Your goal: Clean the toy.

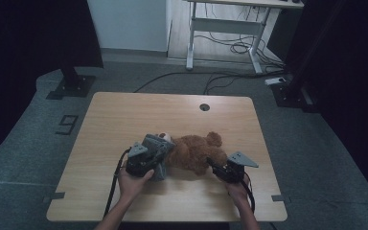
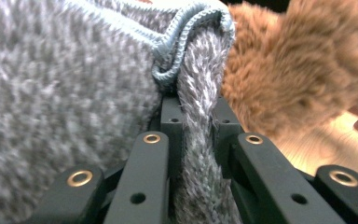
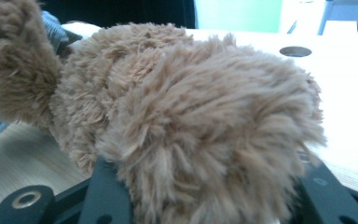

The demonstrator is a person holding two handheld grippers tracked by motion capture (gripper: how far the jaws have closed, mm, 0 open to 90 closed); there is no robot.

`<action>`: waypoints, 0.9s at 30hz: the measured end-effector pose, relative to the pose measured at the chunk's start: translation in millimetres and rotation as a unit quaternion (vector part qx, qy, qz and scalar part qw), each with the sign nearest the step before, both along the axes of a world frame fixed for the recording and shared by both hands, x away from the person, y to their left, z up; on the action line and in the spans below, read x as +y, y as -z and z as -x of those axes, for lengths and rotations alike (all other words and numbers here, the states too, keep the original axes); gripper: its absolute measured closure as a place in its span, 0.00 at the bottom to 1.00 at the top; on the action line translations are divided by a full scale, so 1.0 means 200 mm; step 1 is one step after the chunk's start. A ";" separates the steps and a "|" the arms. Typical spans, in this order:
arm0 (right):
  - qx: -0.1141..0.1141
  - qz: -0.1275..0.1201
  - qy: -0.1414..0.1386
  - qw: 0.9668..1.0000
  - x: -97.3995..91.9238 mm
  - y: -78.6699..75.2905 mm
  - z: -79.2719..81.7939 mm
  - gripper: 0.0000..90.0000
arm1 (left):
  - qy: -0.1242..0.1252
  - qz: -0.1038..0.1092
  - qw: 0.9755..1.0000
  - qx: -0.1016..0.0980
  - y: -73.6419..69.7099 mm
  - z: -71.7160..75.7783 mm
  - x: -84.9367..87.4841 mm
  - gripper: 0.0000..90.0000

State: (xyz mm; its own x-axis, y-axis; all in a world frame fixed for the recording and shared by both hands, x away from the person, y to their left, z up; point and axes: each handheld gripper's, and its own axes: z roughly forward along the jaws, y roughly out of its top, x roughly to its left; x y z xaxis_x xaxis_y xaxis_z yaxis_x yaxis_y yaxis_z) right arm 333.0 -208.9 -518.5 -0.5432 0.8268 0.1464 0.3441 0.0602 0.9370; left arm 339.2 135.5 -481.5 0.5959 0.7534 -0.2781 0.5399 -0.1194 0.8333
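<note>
- Brown furry plush bear lies on its side on the light wooden table, wearing a grey knitted garment.
- Left gripper has its jaws nearly shut, pinching a fold of that knit.
- Right gripper has a fluffy limb between its jaws; I cannot tell whether they press it.
- Risk: the knit could slip free or stretch, or the bear could drag along, if the pull is uneven.

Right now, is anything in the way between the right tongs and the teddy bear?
No. The right tongs are already at the brown teddy bear, its fur bulging between the jaws in the right gripper view. The left tongs pinch the grey knitted cloth.
</note>
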 end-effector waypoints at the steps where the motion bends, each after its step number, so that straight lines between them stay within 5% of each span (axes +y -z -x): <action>1: -0.003 0.003 -0.002 1.000 0.00 0.00 0.00 0.61 | -0.003 0.006 1.000 -0.003 -0.04 0.00 0.02 0.88; 7: -0.011 0.003 -0.003 1.000 -0.02 0.00 0.01 0.61 | -0.001 0.006 0.999 -0.035 -0.29 -0.07 0.00 0.88; 13: -0.016 0.007 -0.006 1.000 -0.01 0.00 0.01 0.61 | 0.052 -0.022 0.997 -0.046 -0.42 -0.16 -0.31 0.88; 17: -0.019 0.008 -0.006 1.000 -0.01 -0.01 0.02 0.61 | 0.098 -0.038 0.994 -0.039 -0.37 -0.15 -0.56 0.88; 21: -0.018 0.008 -0.004 1.000 -0.01 -0.01 0.02 0.61 | 0.124 -0.102 0.987 -0.015 -0.21 -0.13 -0.78 0.87; 24: -0.011 0.025 0.002 1.000 -0.02 -0.01 0.02 0.61 | 0.118 -0.101 0.988 -0.018 -0.14 -0.12 -0.79 0.87; 27: -0.006 0.009 -0.003 1.000 -0.04 0.00 0.01 0.61 | 0.105 -0.098 0.989 -0.029 -0.13 -0.10 -0.73 0.88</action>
